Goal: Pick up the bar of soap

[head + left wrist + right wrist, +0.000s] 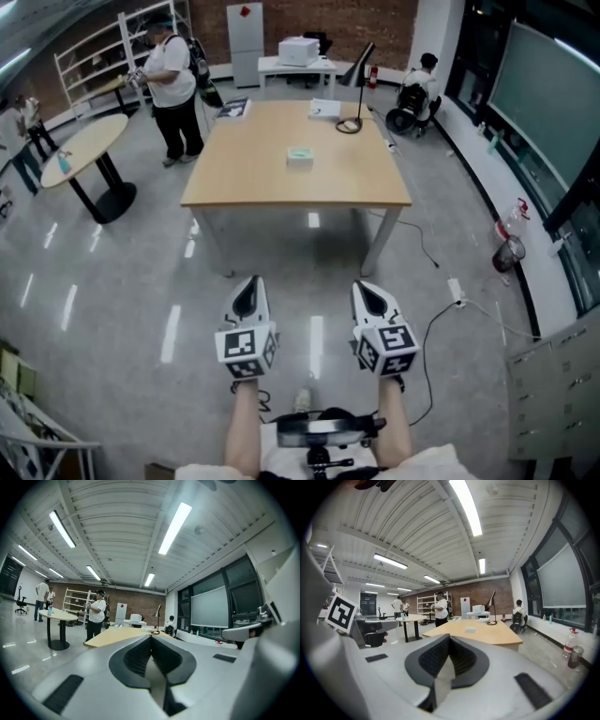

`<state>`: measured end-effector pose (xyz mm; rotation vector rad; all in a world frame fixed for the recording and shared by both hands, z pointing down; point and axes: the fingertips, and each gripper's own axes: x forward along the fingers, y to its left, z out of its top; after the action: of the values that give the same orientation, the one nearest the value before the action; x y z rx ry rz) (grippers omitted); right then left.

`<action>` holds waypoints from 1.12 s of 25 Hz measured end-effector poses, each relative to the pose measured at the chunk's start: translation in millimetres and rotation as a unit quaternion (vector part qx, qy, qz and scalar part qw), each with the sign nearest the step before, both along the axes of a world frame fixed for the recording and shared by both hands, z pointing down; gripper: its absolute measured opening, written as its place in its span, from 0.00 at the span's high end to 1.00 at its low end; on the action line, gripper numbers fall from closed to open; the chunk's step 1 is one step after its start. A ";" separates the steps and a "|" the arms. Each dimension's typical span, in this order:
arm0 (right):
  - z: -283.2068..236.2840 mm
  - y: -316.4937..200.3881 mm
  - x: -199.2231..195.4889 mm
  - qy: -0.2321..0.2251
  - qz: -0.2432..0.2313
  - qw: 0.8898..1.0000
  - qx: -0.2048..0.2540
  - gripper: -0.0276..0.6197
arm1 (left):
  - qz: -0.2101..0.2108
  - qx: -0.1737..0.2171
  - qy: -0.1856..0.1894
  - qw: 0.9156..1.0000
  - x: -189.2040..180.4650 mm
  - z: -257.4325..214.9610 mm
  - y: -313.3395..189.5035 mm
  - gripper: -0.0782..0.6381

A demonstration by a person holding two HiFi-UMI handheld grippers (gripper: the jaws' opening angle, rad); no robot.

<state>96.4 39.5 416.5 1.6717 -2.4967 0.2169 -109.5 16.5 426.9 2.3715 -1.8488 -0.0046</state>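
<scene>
The bar of soap [300, 156] lies on the table [234, 183].
The left gripper [249, 283] and right gripper [365, 286] hang well short of it, fingers pressed together, holding nothing.

Matt pale-wood table [244, 173], glossy polished grey floor [112, 281], brick back wall [328, 21].

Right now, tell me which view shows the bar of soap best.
Head view: the bar of soap lies whole on the table, seen from above. The right gripper view shows it small and edge-on. The left gripper view does not show it.
</scene>
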 end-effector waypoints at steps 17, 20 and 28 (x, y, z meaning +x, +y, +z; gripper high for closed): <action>42.7 -294.7 -16.1 0.024 -0.033 0.999 -0.026 0.95 | -0.016 -0.024 -0.011 1.000 -13.3 31.9 -267.5 0.87; 34.3 -377.4 -24.9 0.030 -0.043 0.998 -0.020 0.95 | -0.009 -0.027 -0.023 0.999 -6.5 26.3 -347.0 0.87; 26.7 -537.4 -52.1 0.055 -0.077 0.995 -0.020 0.95 | -0.003 -0.040 -0.014 0.999 4.5 21.5 -499.6 0.87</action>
<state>44.3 -497.9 443.2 1.4268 -2.5066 0.1532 -105.0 -483.0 448.4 2.3244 -1.8321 0.0998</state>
